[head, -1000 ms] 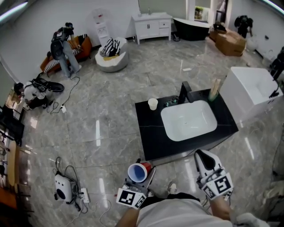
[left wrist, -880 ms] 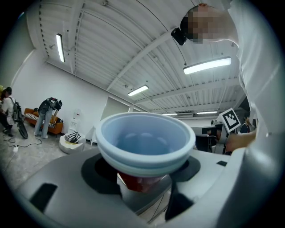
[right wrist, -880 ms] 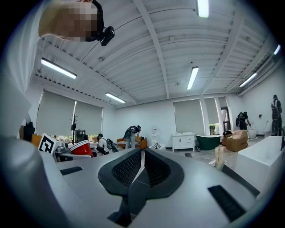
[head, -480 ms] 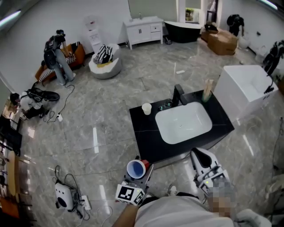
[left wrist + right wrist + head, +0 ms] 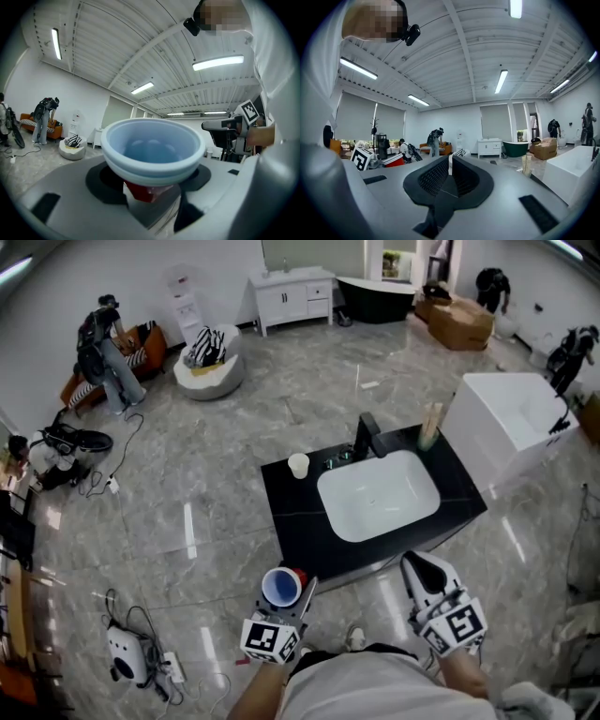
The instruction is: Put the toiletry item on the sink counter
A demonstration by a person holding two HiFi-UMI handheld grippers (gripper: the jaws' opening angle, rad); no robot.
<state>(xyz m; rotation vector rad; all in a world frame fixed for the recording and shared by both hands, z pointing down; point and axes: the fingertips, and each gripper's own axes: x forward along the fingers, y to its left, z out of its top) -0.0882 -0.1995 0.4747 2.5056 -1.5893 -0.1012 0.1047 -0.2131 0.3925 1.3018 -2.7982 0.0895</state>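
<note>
Red on the outside and pale blue inside, the cup (image 5: 281,587) sits upright between the jaws of the left gripper (image 5: 287,583), mouth open to the ceiling. In the left gripper view the dark pads (image 5: 104,180) press on the cup's (image 5: 152,147) red body from either side, below its thick blue rim, so the left gripper (image 5: 152,182) is clamped on it with the jaws held fairly wide by the cup's girth. The cup hangs over the grey marble floor (image 5: 216,512), just short of the near left corner of the black sink counter (image 5: 291,512), and is not on the counter.

The right gripper (image 5: 422,568) is level near the counter's front right edge. Its ribbed pads (image 5: 436,176) meet at the tips with nothing between them.

On the counter, the white basin (image 5: 375,493) fills the middle, with a dark faucet (image 5: 366,435) behind it. A small white cup (image 5: 298,465) stands at the back left corner, and a tall tan bottle (image 5: 429,426) at the back right.
</note>
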